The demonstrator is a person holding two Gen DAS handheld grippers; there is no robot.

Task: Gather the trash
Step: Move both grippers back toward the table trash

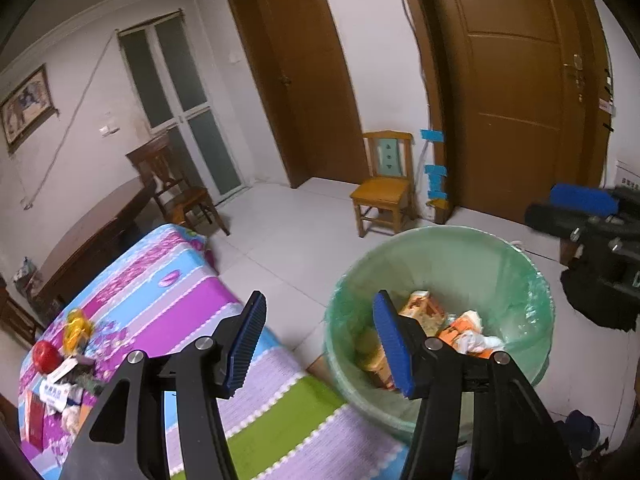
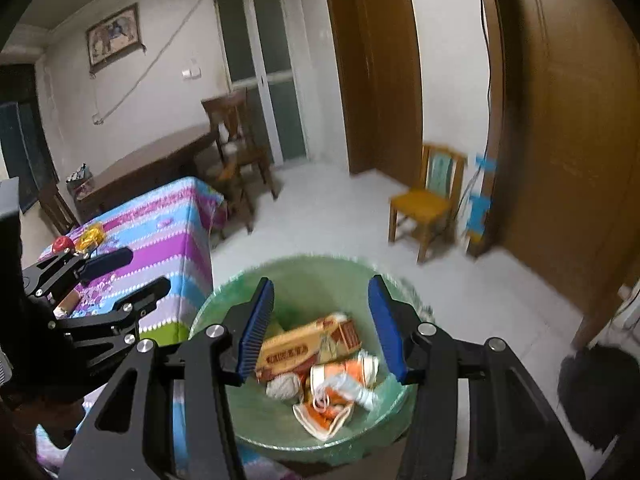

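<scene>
Both my left gripper (image 1: 320,344) and right gripper (image 2: 322,326) gape empty above the green-lined round plastic bin (image 2: 224,296) holding cartons and wrappers, so swinging toward the leftover litter (image 1: 60,384) on the striped tablecloth (image 1: 192,292) could knock the bin.

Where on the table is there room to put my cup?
The striped cloth is bare from the far corner across its middle to the near green stripe. It is crowded at the left end, where the apple, yellow wrapper and boxes sit. The bin is half full of trash.
</scene>
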